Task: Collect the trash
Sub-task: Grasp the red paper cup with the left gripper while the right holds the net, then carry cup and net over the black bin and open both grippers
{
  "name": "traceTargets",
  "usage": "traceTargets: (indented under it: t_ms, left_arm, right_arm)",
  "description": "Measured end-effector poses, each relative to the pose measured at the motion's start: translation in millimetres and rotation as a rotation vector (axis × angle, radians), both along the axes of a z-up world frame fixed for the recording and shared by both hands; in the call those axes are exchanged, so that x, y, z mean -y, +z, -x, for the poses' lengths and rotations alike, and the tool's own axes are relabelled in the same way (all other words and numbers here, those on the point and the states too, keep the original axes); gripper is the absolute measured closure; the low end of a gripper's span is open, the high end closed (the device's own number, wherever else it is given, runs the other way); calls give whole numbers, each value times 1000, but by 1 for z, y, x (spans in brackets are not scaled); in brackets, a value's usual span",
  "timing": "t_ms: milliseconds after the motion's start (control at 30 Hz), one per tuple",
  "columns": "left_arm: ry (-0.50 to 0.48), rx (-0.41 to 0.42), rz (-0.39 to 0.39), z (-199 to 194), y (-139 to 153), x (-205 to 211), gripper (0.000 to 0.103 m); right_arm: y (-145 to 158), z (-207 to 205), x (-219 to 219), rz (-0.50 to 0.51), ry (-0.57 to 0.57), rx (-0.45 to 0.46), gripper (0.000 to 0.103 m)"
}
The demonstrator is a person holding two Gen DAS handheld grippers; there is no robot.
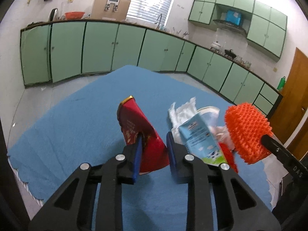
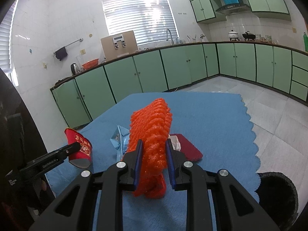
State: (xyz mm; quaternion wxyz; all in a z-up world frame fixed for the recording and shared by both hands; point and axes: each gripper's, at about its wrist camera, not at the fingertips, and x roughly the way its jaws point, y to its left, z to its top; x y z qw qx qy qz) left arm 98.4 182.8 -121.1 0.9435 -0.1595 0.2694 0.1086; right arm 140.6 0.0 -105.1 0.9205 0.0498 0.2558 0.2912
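Trash is gathered over a blue scalloped cloth [image 2: 211,119] covering the table. 1 red paper cup with gold print [image 1: 142,132] is pinched by its wall in the left gripper [image 1: 154,144] and lifted clear of the cloth. 1 orange foam net sleeve [image 2: 154,134] is clamped between the blue pads [image 2: 139,161] of the right gripper [image 2: 154,154]. Between the 2, a crumpled light-blue carton [image 1: 200,136] and white tissue [image 1: 182,111] are seen beside a dark red mat [image 2: 188,148]. A black-lined bin [image 2: 277,194] is seen at the table's right edge.
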Motion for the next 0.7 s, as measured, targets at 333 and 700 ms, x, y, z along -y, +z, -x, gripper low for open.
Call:
traceTargets:
  t_ms: [333, 700]
  left_arm:
    - [-93, 89, -33, -2, 34, 39, 80]
    - [-224, 140, -59, -22, 52, 96, 81]
  right_arm:
    - [19, 9, 18, -19, -19, 34, 82]
    - [33, 15, 61, -32, -98, 69, 83]
